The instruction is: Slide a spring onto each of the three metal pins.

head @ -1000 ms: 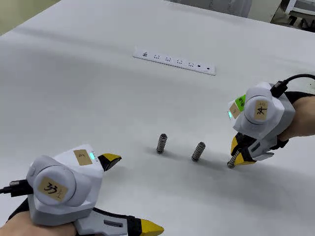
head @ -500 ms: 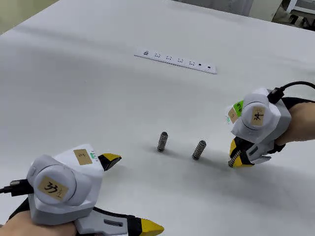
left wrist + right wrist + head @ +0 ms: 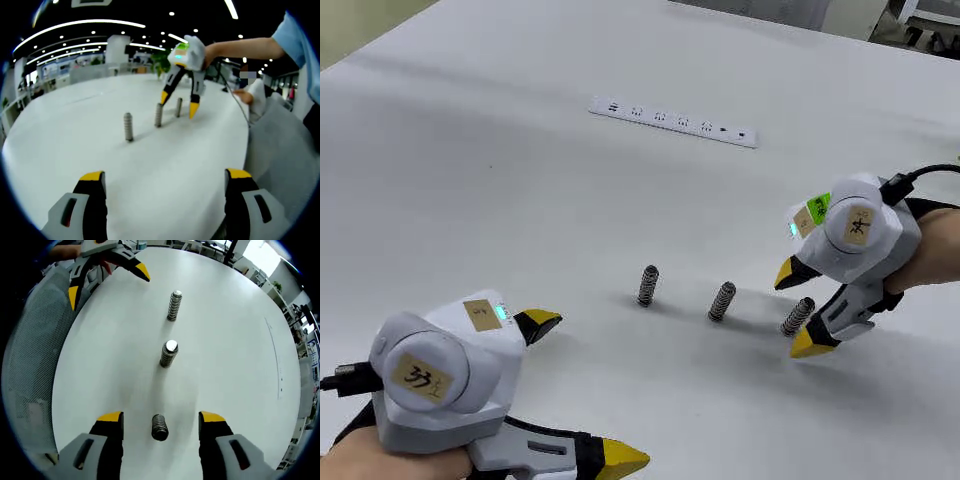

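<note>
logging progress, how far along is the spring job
Done, it seems: three springs stand upright in a row: first spring, second spring, third spring. In hand: nothing; right tool open astride the third spring, left tool open. Left: likely just withdrawing.

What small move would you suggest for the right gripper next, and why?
I'd probably back the right gripper straight off: its jaws stand open either side of the nearest spring, and the middle spring and far spring stand upright too, so nothing seems left.
</note>
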